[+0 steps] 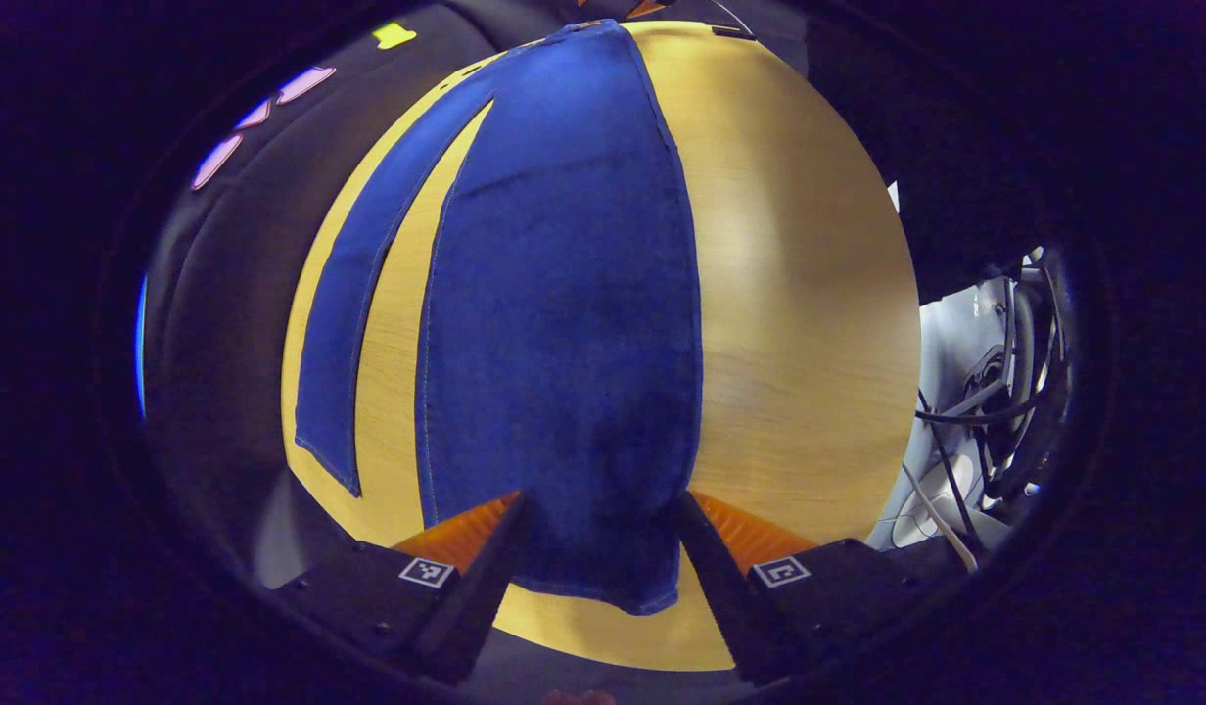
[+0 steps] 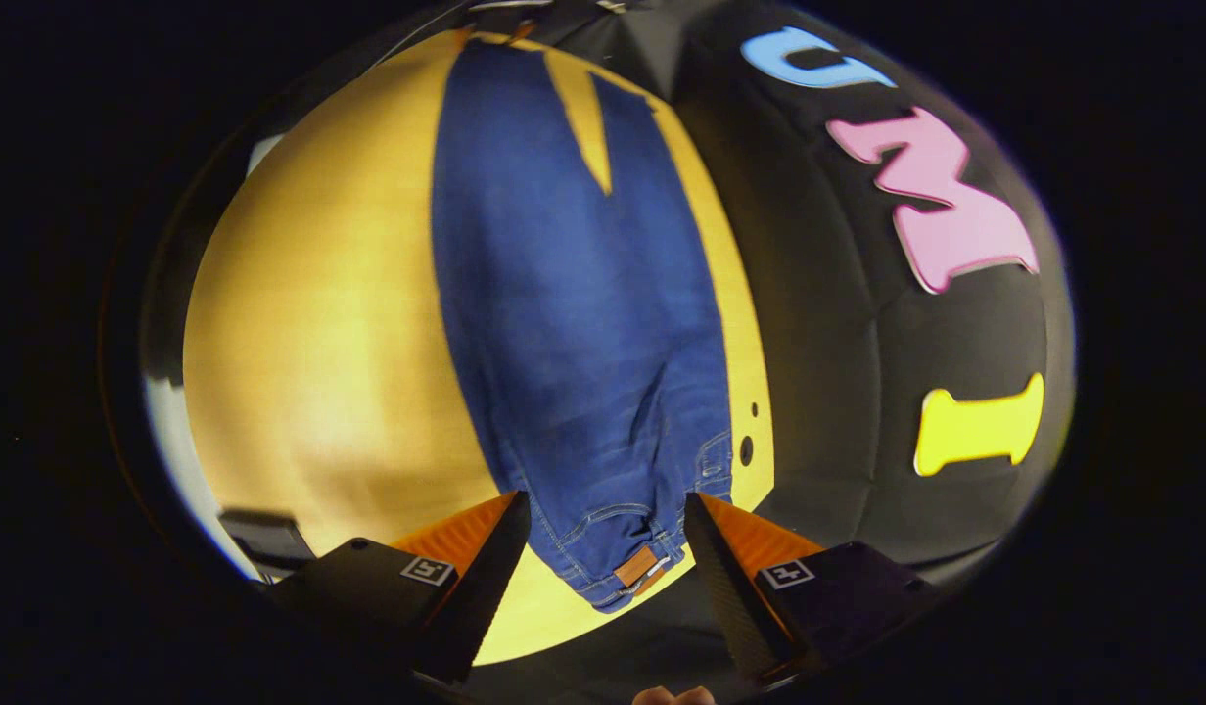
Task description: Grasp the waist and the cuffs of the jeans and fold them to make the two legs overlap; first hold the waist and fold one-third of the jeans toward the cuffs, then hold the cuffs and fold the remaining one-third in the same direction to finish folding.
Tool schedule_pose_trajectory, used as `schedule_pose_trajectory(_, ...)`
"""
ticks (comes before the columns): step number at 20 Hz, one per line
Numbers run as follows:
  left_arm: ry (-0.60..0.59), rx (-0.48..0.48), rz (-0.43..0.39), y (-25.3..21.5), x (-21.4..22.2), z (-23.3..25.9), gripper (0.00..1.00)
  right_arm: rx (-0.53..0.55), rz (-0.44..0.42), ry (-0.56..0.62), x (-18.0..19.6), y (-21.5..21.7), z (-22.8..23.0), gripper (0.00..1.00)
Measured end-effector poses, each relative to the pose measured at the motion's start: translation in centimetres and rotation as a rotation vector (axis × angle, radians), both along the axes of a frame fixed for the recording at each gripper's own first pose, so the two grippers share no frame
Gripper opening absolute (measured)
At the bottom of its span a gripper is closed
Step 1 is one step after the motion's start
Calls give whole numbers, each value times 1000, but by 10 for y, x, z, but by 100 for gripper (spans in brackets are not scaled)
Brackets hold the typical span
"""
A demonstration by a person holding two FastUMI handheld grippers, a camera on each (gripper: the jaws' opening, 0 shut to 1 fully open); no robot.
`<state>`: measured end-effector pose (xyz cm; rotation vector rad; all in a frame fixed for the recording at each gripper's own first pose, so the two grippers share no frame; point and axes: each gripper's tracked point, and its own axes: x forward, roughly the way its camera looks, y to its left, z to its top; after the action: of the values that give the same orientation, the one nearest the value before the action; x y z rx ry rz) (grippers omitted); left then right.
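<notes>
- On the wooden surface (image 1: 809,294) the jeans (image 1: 564,294) lie flat and full length, with both legs spread apart in a narrow V, so the first fold has not begun.
- Left gripper view: the left claw (image 1: 598,514) hovers over the cuff (image 1: 613,578) of the nearer leg, its fingers spread wide on either side of the hem and not pinching it; the other leg (image 1: 344,333) lies apart, with bare wood between the two.
- Right gripper view: the right claw (image 2: 608,514) is spread just as wide above the waist (image 2: 623,558), where the tan patch (image 2: 634,565) and a pocket show; whether its tips touch the cloth I cannot tell.
- Step in hand, as I judge it: reaching for cuff and waist before laying one leg over the other.
- Next move likely calls for both claws to come down, close on one edge of the denim at each end, then lift and carry that side across together so the legs overlap without twisting.
- Risk: a grip on a single layer at the waist may drag the cloth askew.
- No containers are present; cables (image 1: 995,392) hang beyond the surface edge.
</notes>
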<state>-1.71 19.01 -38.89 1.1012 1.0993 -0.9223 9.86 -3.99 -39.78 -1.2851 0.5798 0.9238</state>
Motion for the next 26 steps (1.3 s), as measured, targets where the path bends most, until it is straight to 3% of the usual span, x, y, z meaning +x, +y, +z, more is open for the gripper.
schedule_pose_trajectory(3,3,-18,-8,-4,10,-2,95,-103,137,56,-7,-8,-32,96)
schedule_pose_trajectory(5,5,-32,-3,-5,14,-2,95,-156,172,67,-1,-10,-43,96)
schedule_pose_trajectory(9,14,-35,-35,-5,14,-3,95,-163,113,113,25,-5,-57,94)
schedule_pose_trajectory(12,6,-30,-53,-8,18,-3,95,-165,81,177,25,1,-64,94)
schedule_pose_trajectory(16,83,-11,-55,-12,14,-12,92,-203,59,274,7,-1,-74,39)
schedule_pose_trajectory(17,117,-15,-62,-13,7,-13,88,-210,58,277,5,-2,-74,23)
schedule_pose_trajectory(18,148,-17,-79,-16,-2,-15,68,-211,57,277,5,-3,-74,35)
schedule_pose_trajectory(19,122,-8,-102,-19,-2,-12,49,-214,44,268,6,-2,-72,19)
schedule_pose_trajectory(20,86,12,-134,-23,0,-12,29,-206,28,259,8,-1,-75,18)
schedule_pose_trajectory(21,69,28,-163,-18,-1,-12,10,-201,15,249,7,-2,-75,11)
schedule_pose_trajectory(22,55,45,-176,-17,-1,-14,6,-190,9,230,9,-5,-77,5)
schedule_pose_trajectory(26,-7,71,-218,-20,2,-8,6,-179,-4,173,7,-5,-73,5)
